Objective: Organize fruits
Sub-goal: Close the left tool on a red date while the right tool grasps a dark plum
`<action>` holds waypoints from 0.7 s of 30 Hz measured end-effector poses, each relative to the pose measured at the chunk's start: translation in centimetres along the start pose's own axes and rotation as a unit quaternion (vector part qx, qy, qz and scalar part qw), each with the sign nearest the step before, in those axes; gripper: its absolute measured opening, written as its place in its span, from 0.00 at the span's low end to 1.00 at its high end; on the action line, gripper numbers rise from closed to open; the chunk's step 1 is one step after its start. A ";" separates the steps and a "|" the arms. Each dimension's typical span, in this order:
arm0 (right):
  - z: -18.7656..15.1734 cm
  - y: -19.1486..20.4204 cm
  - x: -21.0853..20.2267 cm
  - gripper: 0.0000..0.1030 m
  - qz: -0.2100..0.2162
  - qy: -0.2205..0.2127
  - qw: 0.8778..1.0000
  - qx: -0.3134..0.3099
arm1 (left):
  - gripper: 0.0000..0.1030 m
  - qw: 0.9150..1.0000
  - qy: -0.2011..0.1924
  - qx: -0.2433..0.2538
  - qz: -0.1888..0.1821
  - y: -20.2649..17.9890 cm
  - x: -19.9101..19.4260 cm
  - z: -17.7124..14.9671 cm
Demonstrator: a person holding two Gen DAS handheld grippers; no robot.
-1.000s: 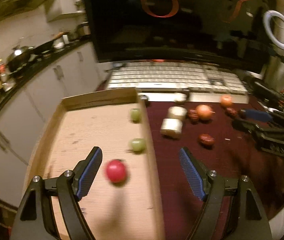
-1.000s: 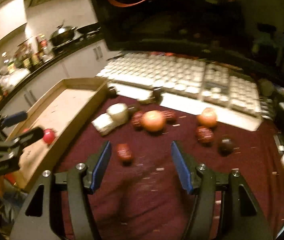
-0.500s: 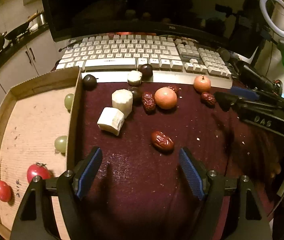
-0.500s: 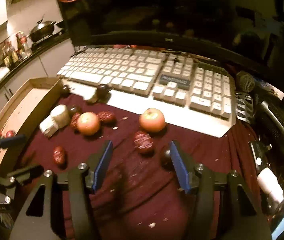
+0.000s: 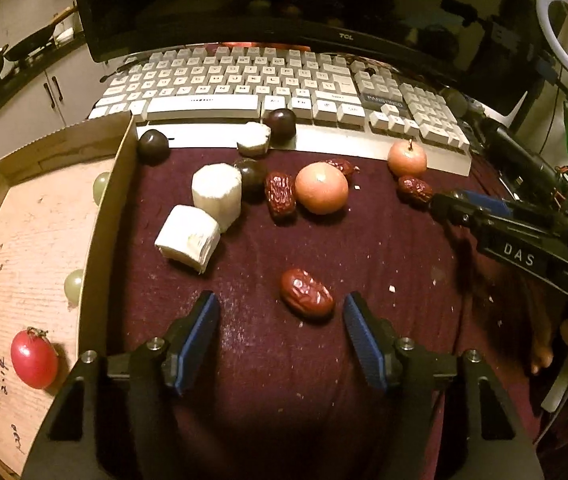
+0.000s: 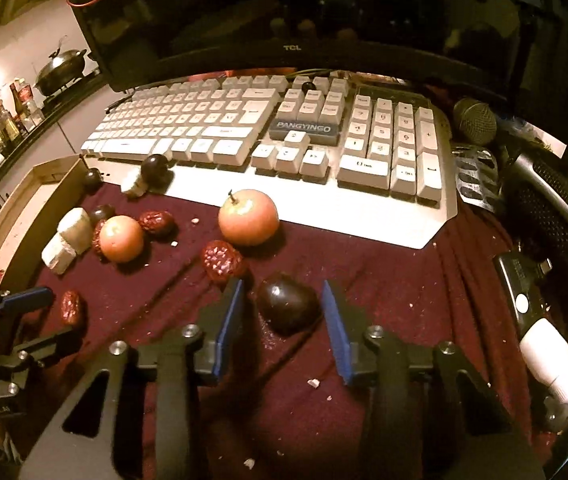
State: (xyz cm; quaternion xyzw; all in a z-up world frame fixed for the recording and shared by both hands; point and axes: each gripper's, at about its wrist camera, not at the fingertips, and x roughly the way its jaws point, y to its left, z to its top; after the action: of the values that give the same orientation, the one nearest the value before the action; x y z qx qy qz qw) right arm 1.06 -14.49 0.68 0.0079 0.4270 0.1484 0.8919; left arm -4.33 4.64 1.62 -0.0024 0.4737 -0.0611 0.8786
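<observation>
My left gripper is open over the dark red cloth, with a red date lying between its fingertips, nearer the right one. My right gripper is open around a dark plum on the cloth, both pads a little apart from it. An apple, an orange, more dates and white cut chunks lie on the cloth. The cardboard tray at the left holds two red tomatoes and two green grapes.
A white keyboard and a dark monitor stand behind the fruit. Dark plums rest by the keyboard's front edge. A microphone and black devices crowd the right side. A kitchen counter with pots is far left.
My left gripper has moved right from over the tray to the cloth and closed in on a date. My right gripper has moved forward and down around the dark plum.
</observation>
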 end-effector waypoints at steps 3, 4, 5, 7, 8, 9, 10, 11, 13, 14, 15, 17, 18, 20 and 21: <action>0.1 -0.1 0.1 0.40 0.004 0.000 1.000 0.004 | 0.63 1.000 -0.002 -0.003 0.001 -0.1 0.2 0.3; 0.1 -0.2 0.1 0.40 0.006 -0.001 1.000 0.006 | 0.63 1.000 -0.004 -0.002 0.002 -0.2 0.3 0.3; 0.1 -0.3 0.1 0.40 0.008 -0.001 1.000 0.008 | 0.62 1.000 -0.007 -0.001 0.005 -0.3 0.3 0.3; 0.0 -0.3 0.1 0.40 0.007 -0.001 1.000 0.008 | 0.58 1.000 -0.013 0.003 0.011 -0.4 0.4 0.3; 0.0 -0.3 0.1 0.37 0.004 -0.001 1.000 0.008 | 0.55 1.000 -0.015 0.006 0.014 -0.5 0.5 0.4; 0.0 -0.3 0.0 0.34 0.002 -0.001 1.000 0.010 | 0.52 1.000 -0.017 0.010 0.015 -0.6 0.5 0.4; 0.0 -0.4 0.1 0.32 0.004 -0.002 1.000 0.013 | 0.51 1.000 -0.018 0.012 0.015 -0.7 0.6 0.4; 0.0 -0.7 0.0 0.30 0.009 -0.003 1.000 0.018 | 0.46 0.999 -0.021 0.018 0.017 -0.9 0.6 0.4; 0.0 -0.9 -0.1 0.29 0.014 -0.004 1.000 0.024 | 0.42 0.999 -0.026 0.023 0.019 -1.1 0.7 0.5; -0.1 -1.0 -0.1 0.29 0.016 -0.004 1.000 0.025 | 0.39 0.999 -0.029 0.026 0.020 -1.2 0.8 0.5; -0.1 -1.0 -0.1 0.29 0.017 -0.004 1.000 0.026 | 0.35 0.999 -0.030 0.029 0.020 -1.3 0.8 0.5; -0.1 -1.0 -0.1 0.29 0.018 -0.005 0.999 0.027 | 0.29 0.999 -0.032 0.035 0.017 -1.5 0.8 0.5; -0.1 -1.1 -0.1 0.29 0.019 -0.005 0.999 0.029 | 0.28 0.999 -0.032 0.038 0.017 -1.6 0.8 0.5; -0.2 -1.1 -0.2 0.29 0.020 -0.005 0.999 0.031 | 0.28 0.998 -0.034 0.043 0.018 -1.7 0.8 0.4; -0.2 -1.1 -0.2 0.29 0.020 -0.005 0.999 0.031 | 0.28 0.998 -0.035 0.044 0.018 -1.7 0.8 0.4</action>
State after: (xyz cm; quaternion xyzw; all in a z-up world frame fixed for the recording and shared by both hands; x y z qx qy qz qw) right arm 1.08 -15.63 0.55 0.0447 0.4263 0.1533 0.8904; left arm -3.80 2.89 1.29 0.0428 0.4397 -0.0665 0.8947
